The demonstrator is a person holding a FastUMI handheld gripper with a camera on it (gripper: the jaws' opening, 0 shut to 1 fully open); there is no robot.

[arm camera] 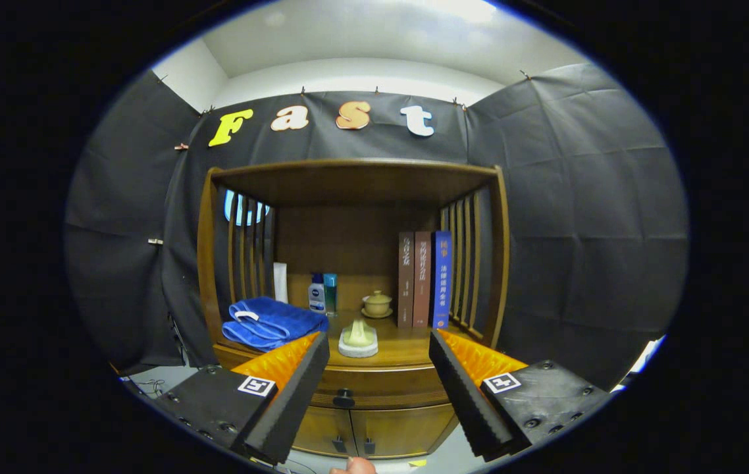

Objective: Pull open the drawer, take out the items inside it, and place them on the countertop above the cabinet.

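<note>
A wooden cabinet stands ahead with its countertop (407, 342) under an open shelf. Below the countertop the drawer (381, 388) is closed, with a dark round knob (343, 397) on its front. My gripper (380, 388) is open; its two fingers stand wide apart in front of the drawer, and the knob sits between them, nearer the left finger and apart from both. Nothing is between the fingers. What is inside the drawer is hidden.
On the countertop lie a folded blue towel (272, 321), two small bottles (322, 293), a lidded tea cup (377, 304), a pale soap dish (358, 339) near the front edge, and three upright books (424, 280). Two lower doors (374, 431) sit under the drawer. A fingertip (353, 466) shows below.
</note>
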